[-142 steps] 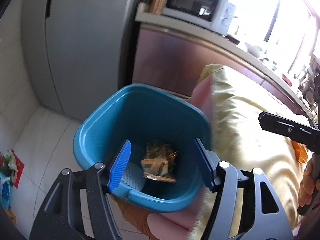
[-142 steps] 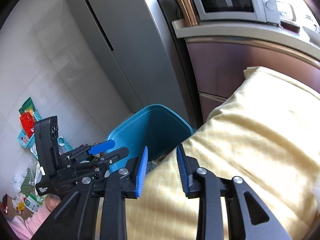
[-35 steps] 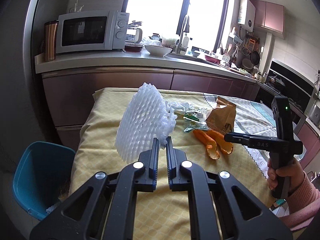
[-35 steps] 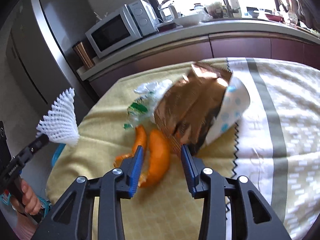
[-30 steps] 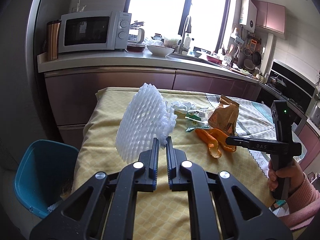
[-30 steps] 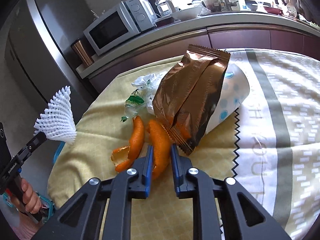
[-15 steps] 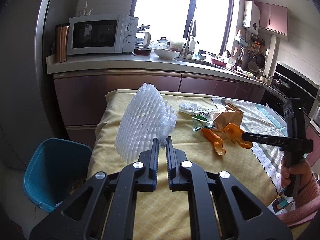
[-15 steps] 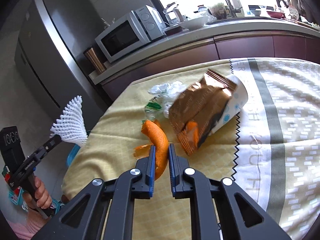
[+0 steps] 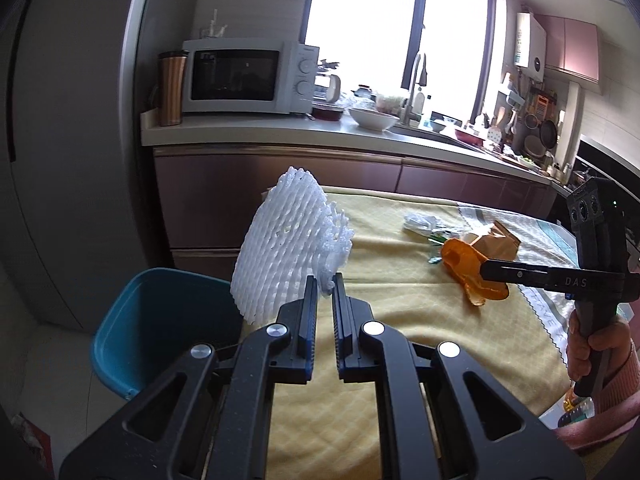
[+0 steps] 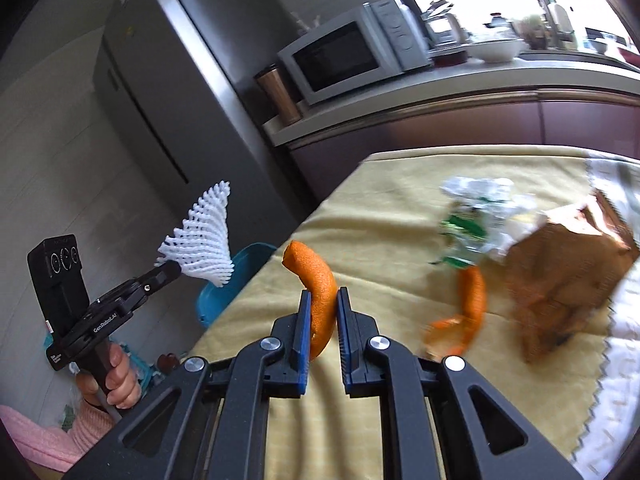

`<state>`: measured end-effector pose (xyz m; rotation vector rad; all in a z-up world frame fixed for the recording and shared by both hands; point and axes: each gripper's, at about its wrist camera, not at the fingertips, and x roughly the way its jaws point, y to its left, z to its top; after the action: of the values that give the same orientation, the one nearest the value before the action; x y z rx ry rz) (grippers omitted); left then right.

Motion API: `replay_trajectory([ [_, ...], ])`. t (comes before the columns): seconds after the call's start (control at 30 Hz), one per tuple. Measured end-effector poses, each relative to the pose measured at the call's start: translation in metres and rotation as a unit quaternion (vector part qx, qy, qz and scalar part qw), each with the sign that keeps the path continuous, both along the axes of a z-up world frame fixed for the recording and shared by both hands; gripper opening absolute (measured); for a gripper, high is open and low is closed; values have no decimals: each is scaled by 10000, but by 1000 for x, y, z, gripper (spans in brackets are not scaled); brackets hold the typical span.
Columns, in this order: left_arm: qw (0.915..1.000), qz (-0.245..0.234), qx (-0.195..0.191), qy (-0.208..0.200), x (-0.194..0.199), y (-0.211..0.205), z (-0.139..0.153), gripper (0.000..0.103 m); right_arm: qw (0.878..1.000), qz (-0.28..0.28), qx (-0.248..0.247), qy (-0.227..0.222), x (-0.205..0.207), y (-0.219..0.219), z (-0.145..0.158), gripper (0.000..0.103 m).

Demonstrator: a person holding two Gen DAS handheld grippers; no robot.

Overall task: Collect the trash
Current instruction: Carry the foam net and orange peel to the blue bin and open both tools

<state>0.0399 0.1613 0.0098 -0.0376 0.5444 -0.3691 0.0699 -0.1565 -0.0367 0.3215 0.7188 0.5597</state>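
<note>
The right gripper (image 10: 323,304) is pinching a curl of orange peel (image 10: 316,280) between its blue pads, and the peel, which lay on the yellow cloth a second ago, now hangs clear of the counter (image 10: 360,216); the jaws closed around it from either side and have now lifted it off. The left gripper (image 9: 323,292) is pressed together on the edge of the white foam fruit net (image 9: 288,240), which stands up above its fingertips as it did a second ago. Both hands are therefore loaded, and the blue bin (image 9: 160,320) sits on the floor at the near left corner of the counter, just below and to the left of the net. Left on the cloth are a second strip of peel (image 10: 468,300), a crumpled white-and-green wrapper (image 10: 476,208) and a brown foil bag (image 10: 568,260). The next step is probably to carry both pieces to the bin.
</note>
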Motion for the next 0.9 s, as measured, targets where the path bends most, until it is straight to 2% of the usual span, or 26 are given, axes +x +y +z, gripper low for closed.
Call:
replay_trajectory([
  [0.2,9991,426,54,59,3,33,-5,8,9983,583,-19,-2,24,52,6,11],
  [0.43,9951,925,105,319,18,72,-24,8,9931,1163,-92,112,48,107,4,11],
  [0.9,9868,1307,230,925,56,99,-75,8,9873,1451,-316,565,100,195,-22,11],
])
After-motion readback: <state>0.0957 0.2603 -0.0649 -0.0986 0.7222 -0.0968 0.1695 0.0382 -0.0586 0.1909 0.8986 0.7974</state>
